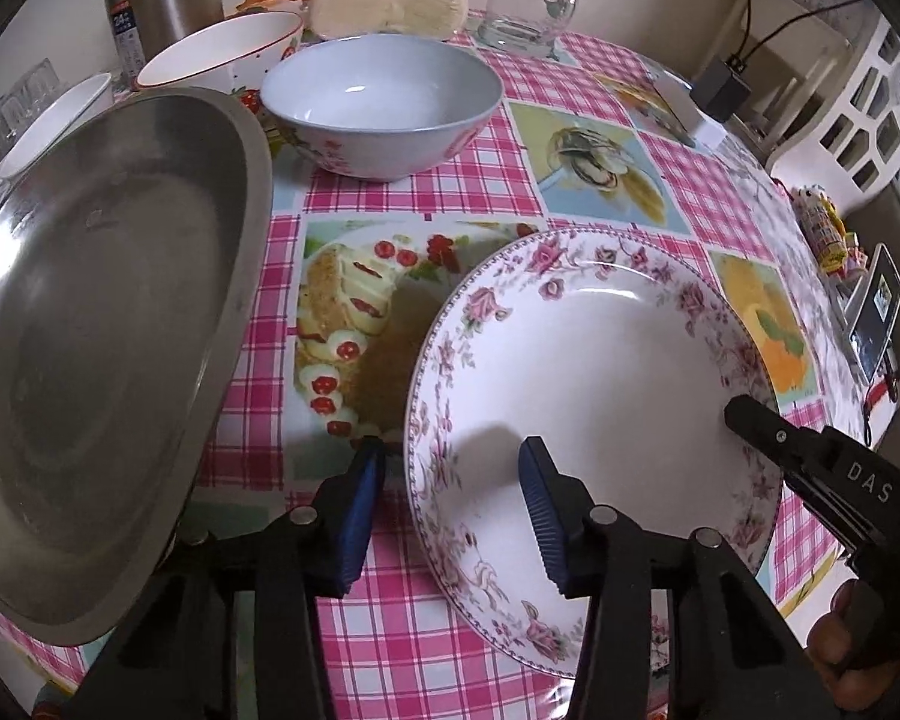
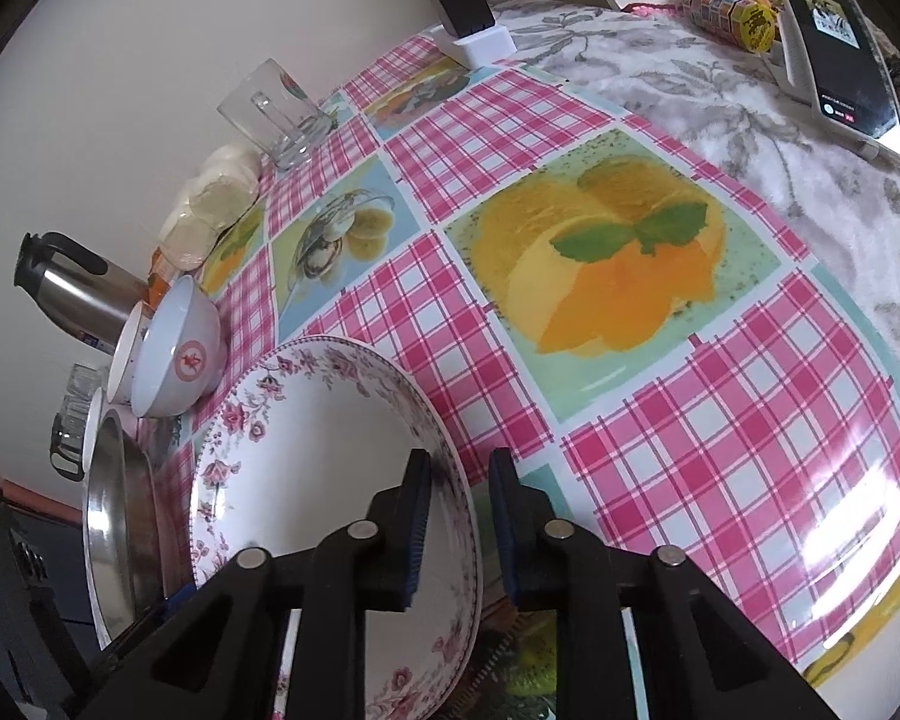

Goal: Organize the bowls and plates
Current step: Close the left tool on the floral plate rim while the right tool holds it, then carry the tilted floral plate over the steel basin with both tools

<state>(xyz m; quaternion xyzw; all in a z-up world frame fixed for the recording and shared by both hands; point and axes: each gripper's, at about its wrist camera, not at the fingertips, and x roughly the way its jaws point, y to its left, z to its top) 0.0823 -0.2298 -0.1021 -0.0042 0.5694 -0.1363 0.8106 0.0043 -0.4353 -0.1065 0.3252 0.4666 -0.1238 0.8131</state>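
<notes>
1. Left wrist view: the left gripper [image 1: 453, 501] is pointing steeply down at the near-left rim of the floral plate [image 1: 600, 372], which is lying on the checked tablecloth [image 1: 684, 192]. Its jaws are straddling that rim, one blue pad outside over the cloth and the other inside over the white well. Gaps are showing on both sides, so it is not clamping yet. The steel tray [image 1: 102, 324] is standing tilted just to the left, and the blue bowl [image 1: 384, 114] is sitting farther behind.

2. Right wrist view: the right gripper [image 2: 459, 525] is sitting on the opposite rim of the floral plate [image 2: 306, 438], one finger inside and one outside. The jaws are narrow and seem to be pinching the rim, so I judge it is grasping the plate. The steel tray [image 2: 117, 516] is lying beyond the plate, on its far side from this hand.

3. Judgement: the plate is lying between the two tools, each on its own edge, so the lift depends on the left one closing.
</notes>
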